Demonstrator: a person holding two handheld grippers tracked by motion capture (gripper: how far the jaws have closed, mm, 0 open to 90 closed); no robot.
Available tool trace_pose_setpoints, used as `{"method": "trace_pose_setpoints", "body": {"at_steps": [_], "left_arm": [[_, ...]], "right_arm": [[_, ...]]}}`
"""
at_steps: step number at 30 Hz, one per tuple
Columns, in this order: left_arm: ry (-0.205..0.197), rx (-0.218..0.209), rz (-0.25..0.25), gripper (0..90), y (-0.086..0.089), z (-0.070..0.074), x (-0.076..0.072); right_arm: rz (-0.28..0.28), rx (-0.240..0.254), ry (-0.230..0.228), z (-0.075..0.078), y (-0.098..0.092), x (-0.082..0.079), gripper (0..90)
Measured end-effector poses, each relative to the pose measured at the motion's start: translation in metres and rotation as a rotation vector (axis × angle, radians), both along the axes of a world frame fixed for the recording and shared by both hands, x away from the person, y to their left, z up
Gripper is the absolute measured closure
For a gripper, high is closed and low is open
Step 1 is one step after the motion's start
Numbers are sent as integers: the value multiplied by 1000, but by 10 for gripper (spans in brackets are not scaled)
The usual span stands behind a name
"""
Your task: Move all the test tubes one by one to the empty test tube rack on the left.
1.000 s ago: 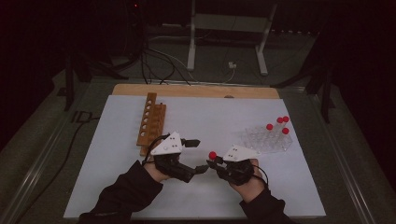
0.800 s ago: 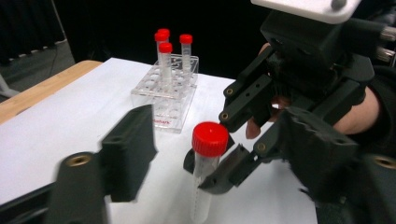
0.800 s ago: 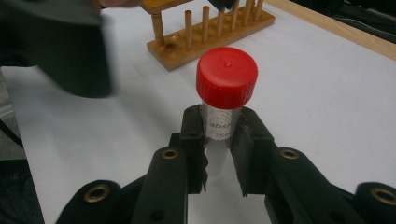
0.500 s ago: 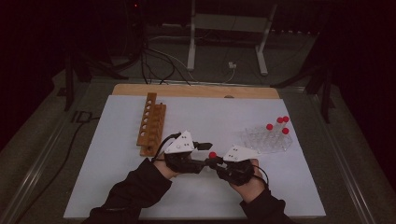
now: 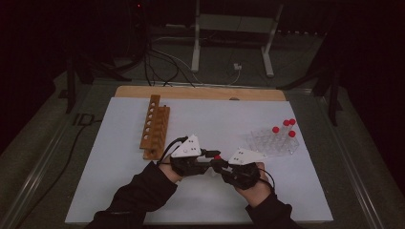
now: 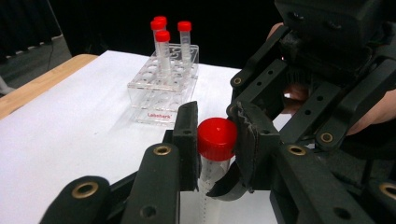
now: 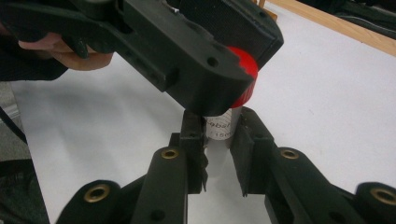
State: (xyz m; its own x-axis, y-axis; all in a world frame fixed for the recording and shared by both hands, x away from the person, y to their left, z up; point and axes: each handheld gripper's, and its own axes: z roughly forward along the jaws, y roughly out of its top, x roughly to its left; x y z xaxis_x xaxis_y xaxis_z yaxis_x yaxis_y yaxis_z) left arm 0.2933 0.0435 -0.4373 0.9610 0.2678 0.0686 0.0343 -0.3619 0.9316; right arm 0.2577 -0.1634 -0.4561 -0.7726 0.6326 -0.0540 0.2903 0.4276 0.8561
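Left claw (image 6: 212, 140) has just been closing, now clamped on red cap (image 6: 217, 138) of tube (image 7: 219, 128); right claw (image 7: 217, 154) grips tube body below; tube upright, lower centre of high view; cap-holding claw nearer for twisting.

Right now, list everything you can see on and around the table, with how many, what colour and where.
Held tube: one, clear, red cap, between both grippers near the table's front middle.
Racked tubes: four, clear with red caps, upright in the clear rack.
Clear rack: one, see-through plastic, right side of the table.
Wooden rack: one, brown, left of middle, with no tubes in its holes.
Table: one, white top, wooden strip along the far edge.
Stand: one, pale metal, on the floor behind the table.
Left gripper: black, jaws just closed on the cap.
Right gripper: black, jaws shut on the tube's body.
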Motion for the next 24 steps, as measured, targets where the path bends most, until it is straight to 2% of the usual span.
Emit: {"method": "trace_pose_setpoints", "body": {"at_steps": [5,7,9,16,21,24], "left_arm": [[-5,6,7,724,0,2,0],[-10,6,19,724,3,4,1],[-13,4,30,724,7,6,2],[-24,-7,77,725,23,11,6],[-39,-14,113,725,35,15,8],[-45,-14,139,725,42,17,11]], "right_arm": [[2,14,-1,0,-1,1,713],[-3,23,4,-1,-1,1,622],[-13,27,-2,-1,-3,1,586],[-52,46,-5,-1,-11,1,350],[-71,74,-6,-1,-17,1,126],[-87,82,-2,1,-20,0,35]]}}
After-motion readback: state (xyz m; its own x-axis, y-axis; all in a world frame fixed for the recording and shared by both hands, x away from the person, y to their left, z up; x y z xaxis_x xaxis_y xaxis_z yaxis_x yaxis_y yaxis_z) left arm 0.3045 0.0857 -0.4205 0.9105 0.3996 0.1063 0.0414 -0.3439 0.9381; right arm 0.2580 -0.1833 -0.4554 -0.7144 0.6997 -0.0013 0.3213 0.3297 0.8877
